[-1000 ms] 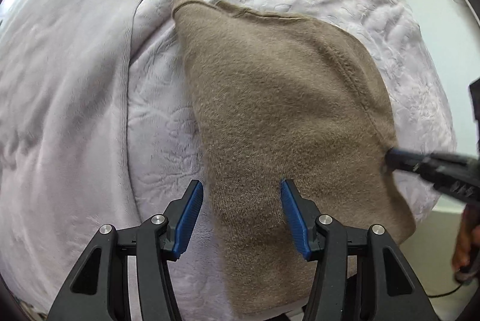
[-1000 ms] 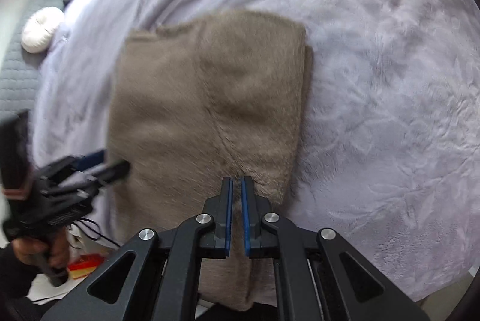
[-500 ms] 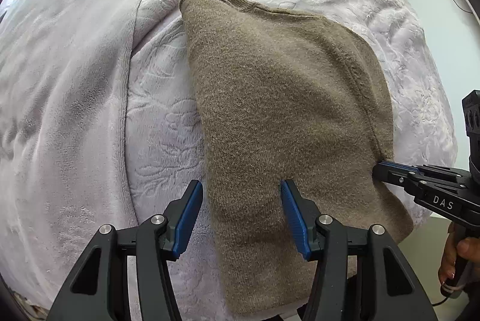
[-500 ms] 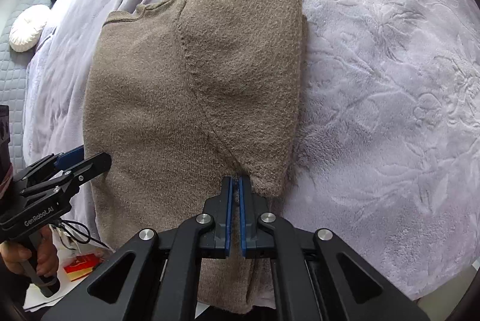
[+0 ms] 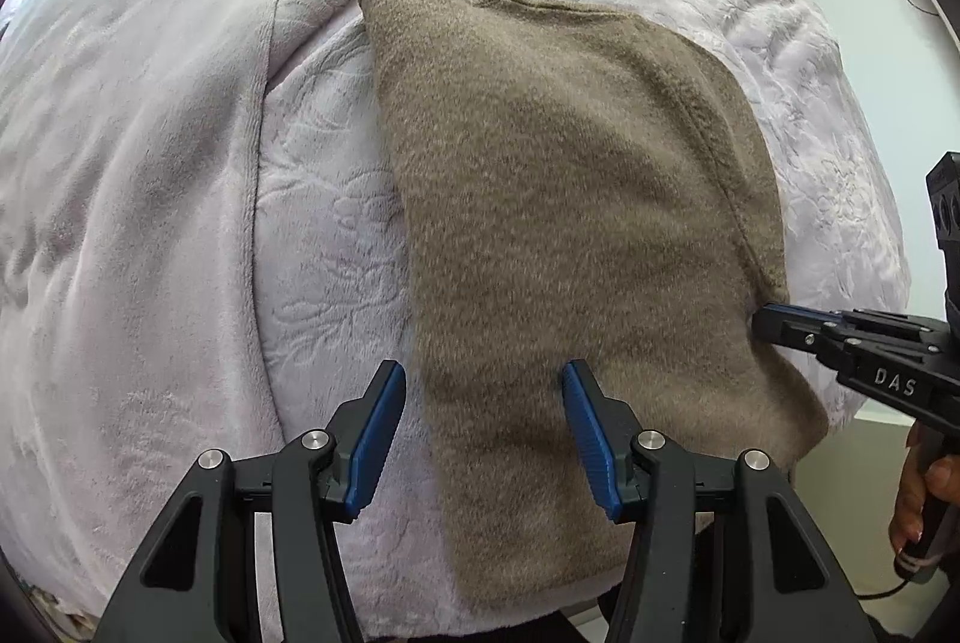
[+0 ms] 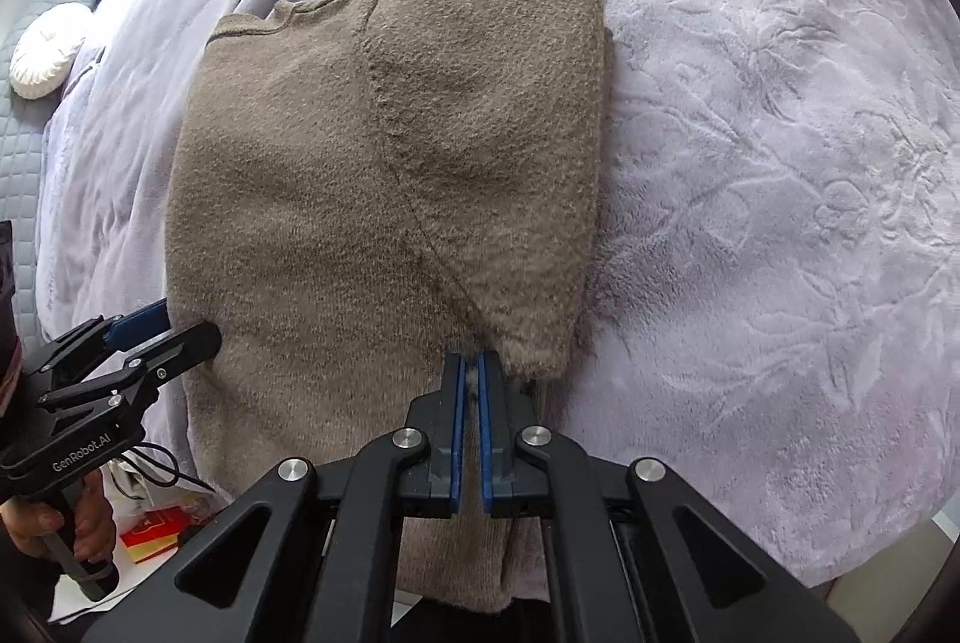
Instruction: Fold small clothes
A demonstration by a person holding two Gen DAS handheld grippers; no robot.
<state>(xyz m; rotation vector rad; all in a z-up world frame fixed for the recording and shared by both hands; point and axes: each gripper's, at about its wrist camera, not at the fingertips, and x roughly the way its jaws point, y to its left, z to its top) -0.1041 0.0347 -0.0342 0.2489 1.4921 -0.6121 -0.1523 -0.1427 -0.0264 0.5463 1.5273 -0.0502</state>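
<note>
Left gripper point(image 5: 483, 424): jaws half spread, hovering above left edge of taupe fuzzy knit sweater point(image 5: 558, 235), nothing gripped. Sweater lies at centre of lilac embossed plush blanket point(image 5: 180, 199), sleeve folded in along 5 o'clock seam. Right gripper point(image 6: 471, 373): jaws pressed together, pinching sleeve cuff at 6 o'clock. Advice: lower cuff flat before release; knit soft, slumps readily.

— What carries things on my feed?
— A bed point(image 6: 750, 163) under a pale lilac embossed blanket point(image 5: 180, 163).
— And directly on it?
— I see one folded brown knit sweater point(image 5: 570, 223), lying flat near the edge.
</note>
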